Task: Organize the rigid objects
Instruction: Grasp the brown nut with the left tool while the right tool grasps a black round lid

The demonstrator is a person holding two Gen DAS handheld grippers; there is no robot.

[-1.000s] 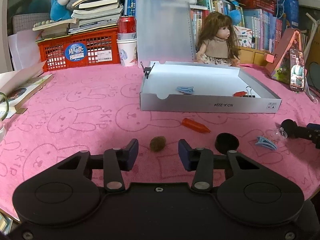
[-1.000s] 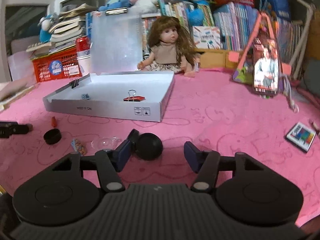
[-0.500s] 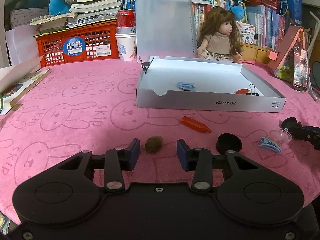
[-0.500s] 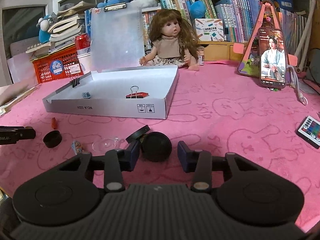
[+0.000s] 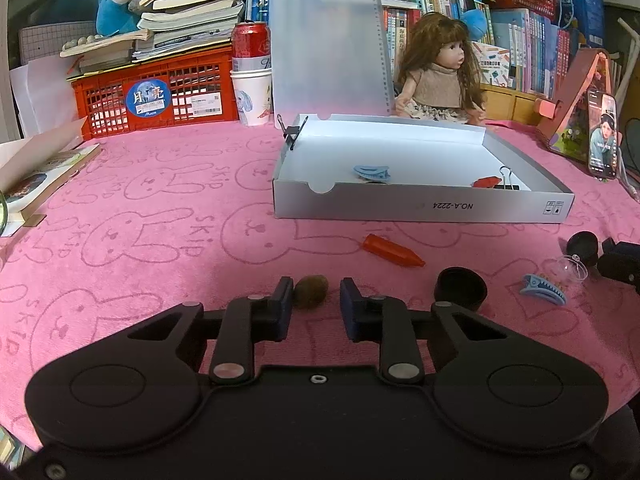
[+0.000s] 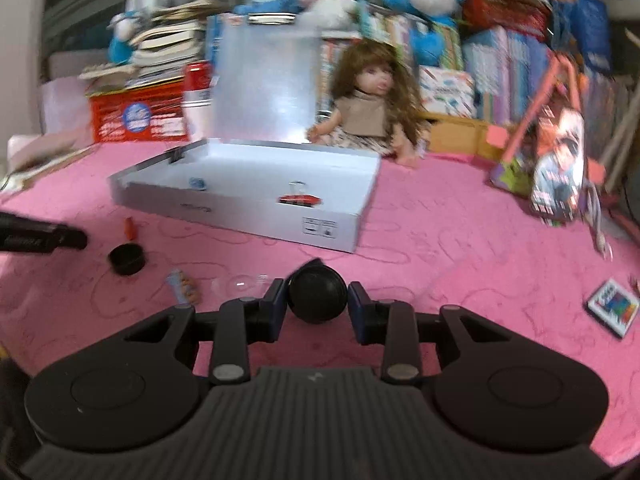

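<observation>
A brown fuzzy lump (image 5: pixel 311 298) lies on the pink cloth between the tips of my left gripper (image 5: pixel 316 308). Its jaws are closing: the left pad touches the lump and a small gap remains at the right pad. My right gripper (image 6: pixel 318 306) is closing on a black round object (image 6: pixel 318 300), and both pads touch its sides. The open grey box (image 5: pixel 420 210) holds a blue hair clip (image 5: pixel 372 172) and a red binder clip (image 5: pixel 490 182). Loose before the box lie an orange pointed piece (image 5: pixel 392 250), a black cap (image 5: pixel 460 288), a blue claw clip (image 5: pixel 542 288) and a clear dome (image 5: pixel 572 268).
A doll (image 5: pixel 436 76), a clipboard (image 5: pixel 328 48), a red crate (image 5: pixel 152 92) and a paper cup (image 5: pixel 252 96) stand behind the box. A phone on a stand (image 5: pixel 600 136) is at the right, an open book (image 5: pixel 36 176) at the left, a small remote (image 6: pixel 614 306) at far right.
Both pairs of jaws have narrowed: the left around the brown lump, the right onto the black round object. The right view has rolled a little and is blurred.
</observation>
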